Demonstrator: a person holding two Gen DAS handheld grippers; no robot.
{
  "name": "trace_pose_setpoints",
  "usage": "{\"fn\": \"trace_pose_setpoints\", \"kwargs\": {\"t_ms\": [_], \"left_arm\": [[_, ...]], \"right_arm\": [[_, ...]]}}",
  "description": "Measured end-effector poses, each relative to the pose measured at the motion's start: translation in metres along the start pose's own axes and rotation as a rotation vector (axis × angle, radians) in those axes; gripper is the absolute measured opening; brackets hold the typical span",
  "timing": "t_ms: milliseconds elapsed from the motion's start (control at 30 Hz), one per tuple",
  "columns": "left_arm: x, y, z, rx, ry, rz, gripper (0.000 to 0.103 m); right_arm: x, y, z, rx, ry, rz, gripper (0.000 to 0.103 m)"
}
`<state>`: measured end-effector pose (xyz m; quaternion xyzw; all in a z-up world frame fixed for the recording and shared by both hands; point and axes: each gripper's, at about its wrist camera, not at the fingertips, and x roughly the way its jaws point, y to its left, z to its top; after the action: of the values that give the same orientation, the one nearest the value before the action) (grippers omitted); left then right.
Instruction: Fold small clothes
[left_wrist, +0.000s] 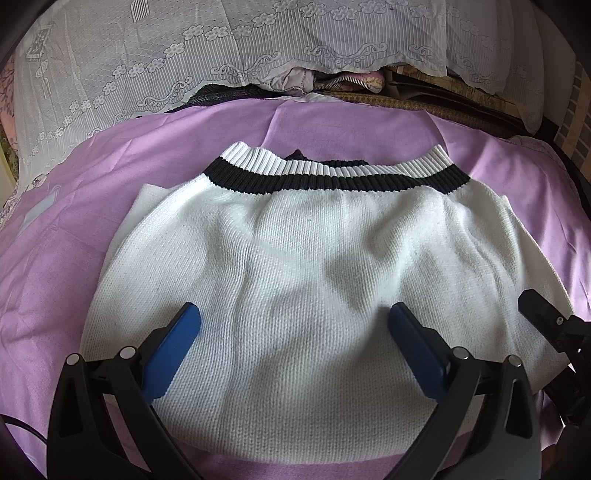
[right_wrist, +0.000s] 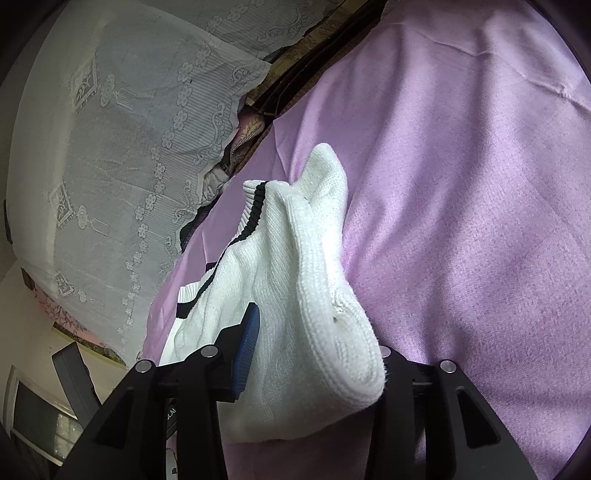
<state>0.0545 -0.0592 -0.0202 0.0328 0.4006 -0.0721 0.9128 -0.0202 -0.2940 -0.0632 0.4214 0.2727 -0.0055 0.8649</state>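
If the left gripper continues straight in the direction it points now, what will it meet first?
Most likely the white knit sweater: the open left gripper points low over it, toward its black-and-white ribbed band. Height is unclear.

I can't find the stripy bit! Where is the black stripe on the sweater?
In the left wrist view, the black stripe runs across the far edge of the white sweater, on the purple sheet near the lace cloth.

Soft daylight, mild shadows across the white knit (left_wrist: 295, 258), sharp focus, dark fisheye-warped corners.
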Motion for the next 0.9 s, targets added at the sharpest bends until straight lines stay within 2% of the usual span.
{"fn": "trace_pose_setpoints", "kwargs": {"t_ms": [67, 167, 300, 433, 567, 700, 767, 833, 900], "left_arm": [[0.0, 0.0, 0.0, 0.0, 0.0, 0.0, 0.099], [-0.001, 0.0, 0.002, -0.003, -0.001, -0.002, 0.099], [-0.002, -0.002, 0.015, -0.03, -0.004, -0.046, 0.099], [0.007, -0.014, 0.029, -0.078, 0.031, -0.112, 0.099], [0.016, -0.048, 0.033, 0.008, 0.049, -0.087, 0.099], [0.01, -0.06, 0.033, 0.064, 0.007, -0.055, 0.098], [0.011, -0.053, 0.035, 0.04, 0.029, -0.1, 0.095], [0.007, -0.047, 0.036, 0.019, 0.027, -0.145, 0.084], [-0.003, -0.039, 0.041, 0.007, 0.0, -0.15, 0.083]], "right_arm": [[-0.001, -0.007, 0.0, 0.025, 0.0, -0.008, 0.025], [-0.004, -0.009, 0.0, 0.042, -0.01, 0.006, 0.022], [-0.012, 0.007, -0.004, -0.015, -0.051, -0.01, 0.02], [-0.013, 0.014, -0.006, -0.05, -0.066, -0.031, 0.02], [-0.013, 0.019, -0.006, -0.07, -0.08, -0.042, 0.02], [-0.017, 0.034, -0.009, -0.134, -0.117, -0.067, 0.018], [-0.021, 0.044, -0.01, -0.167, -0.134, -0.064, 0.018], [-0.024, 0.061, -0.013, -0.24, -0.156, -0.087, 0.018], [-0.027, 0.07, -0.013, -0.261, -0.165, -0.066, 0.018]]}}
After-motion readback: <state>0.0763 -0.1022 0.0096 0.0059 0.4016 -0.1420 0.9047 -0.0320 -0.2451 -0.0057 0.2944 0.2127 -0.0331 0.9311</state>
